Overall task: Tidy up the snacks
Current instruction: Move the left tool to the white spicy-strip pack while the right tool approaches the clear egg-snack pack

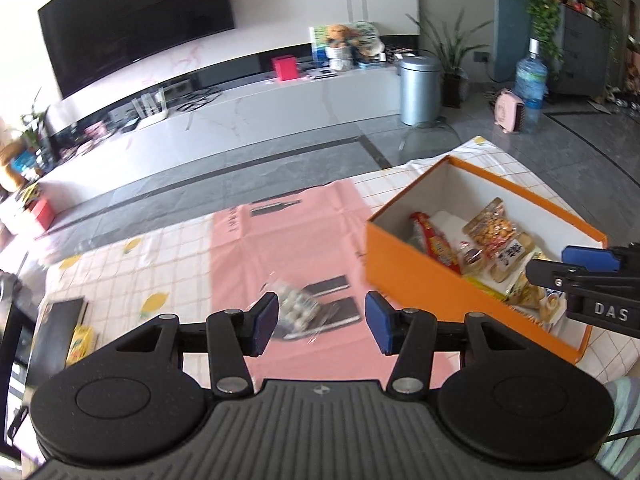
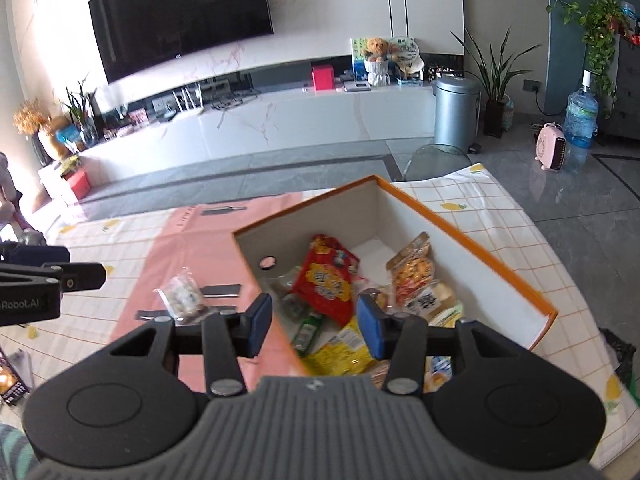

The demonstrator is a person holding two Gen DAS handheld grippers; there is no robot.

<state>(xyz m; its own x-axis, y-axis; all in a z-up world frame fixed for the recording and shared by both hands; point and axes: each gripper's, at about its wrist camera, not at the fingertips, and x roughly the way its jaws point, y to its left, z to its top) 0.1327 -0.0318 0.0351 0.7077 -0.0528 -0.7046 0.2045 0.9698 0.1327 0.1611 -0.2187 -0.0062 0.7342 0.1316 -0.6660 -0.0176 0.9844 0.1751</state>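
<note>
While both sets of jaws stand apart with nothing between them, one snack is left outside the box: a clear packet of pale round sweets [image 1: 294, 307] lying flat on the pink sheet [image 1: 288, 240] that covers the middle of the bench [image 1: 120, 264]. Left gripper [image 1: 322, 320]: jaws moderately wide, empty, raised above the bench; the packet sits just ahead of them and a little toward the left pad, partly hidden behind it. Right gripper [image 2: 314, 326]: jaws at a medium gap, empty, hanging over the near left corner of the orange box [image 2: 500, 264]; from these jaws the packet [image 2: 182, 294] lies well off to the left, beyond the box wall. Box contents: red packet [image 2: 326, 276], orange biscuit packet [image 2: 412, 268], yellow packet [image 2: 344, 352] and others, loosely piled. Packet's long axis: in the left wrist view it appears to run diagonally, from near right to far left, but blur makes this uncertain. Judgement: the left hand is clearly nearer and better lined up; the coming pick turns on lowering those jaws almost straight ahead and down, with a small shift left to centre the packet. Crinkly film may slip; grip across the short side. Box lies to the right of the left jaws for the drop.
</note>
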